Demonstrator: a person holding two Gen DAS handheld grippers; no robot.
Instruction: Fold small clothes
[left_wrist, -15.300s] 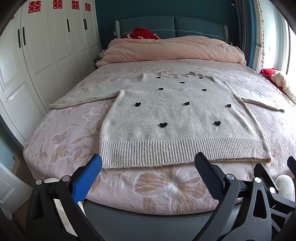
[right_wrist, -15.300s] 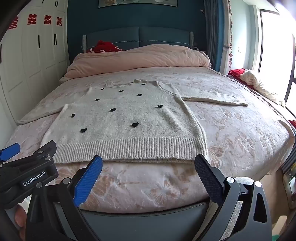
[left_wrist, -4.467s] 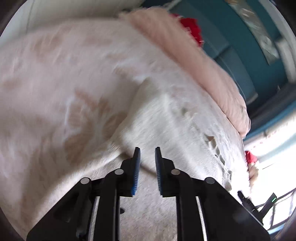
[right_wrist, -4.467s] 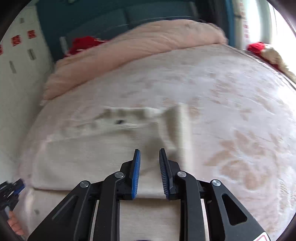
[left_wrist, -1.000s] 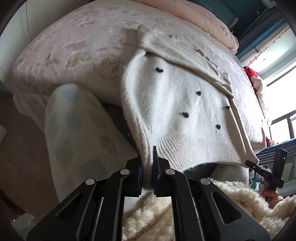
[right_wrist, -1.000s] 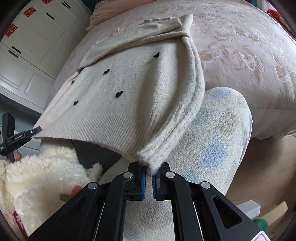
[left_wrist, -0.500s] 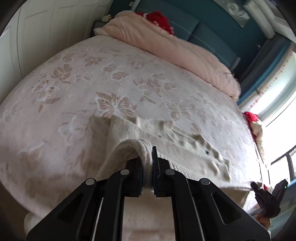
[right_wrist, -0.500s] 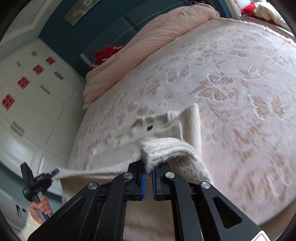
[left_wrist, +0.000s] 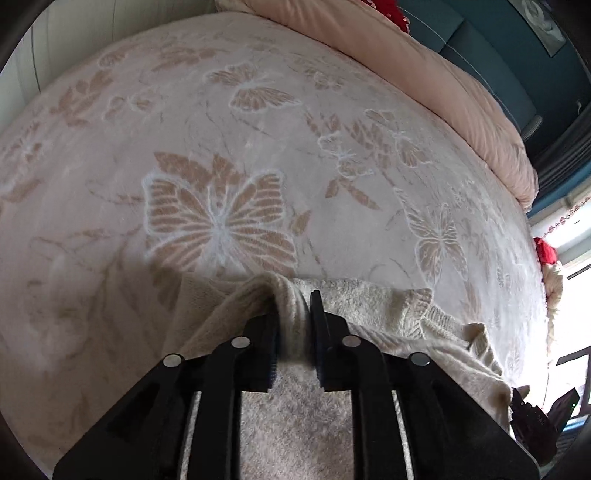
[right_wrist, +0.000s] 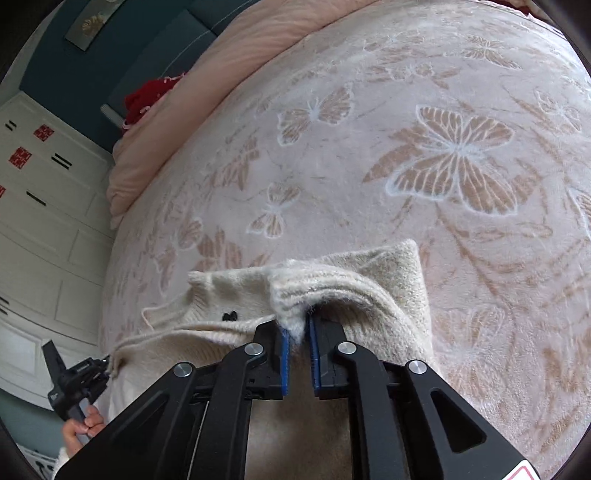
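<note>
Left wrist: the left hand-held gripper (left_wrist: 293, 332) pinches a thick bunch of sweater (left_wrist: 369, 306) hem at 6 o'clock; the sweater lies low on the bed (left_wrist: 221, 129). Right wrist: the right hand-held gripper (right_wrist: 296, 338) clamps the sweater (right_wrist: 351, 284) at its other corner, fabric spreading toward 9 o'clock. Soft, limp, light knit; it likely handles best held at hem corners.

Left wrist view rides low and close over the bedspread (left_wrist: 221, 147), looking forward along its fingers toward the pink duvet (left_wrist: 424, 62) at one o'clock. Right wrist view sits equally near, facing that duvet (right_wrist: 207, 110) at eleven o'clock. Both share the sweater (left_wrist: 388, 314), and each catches the other gripper at its bottom corner.
</note>
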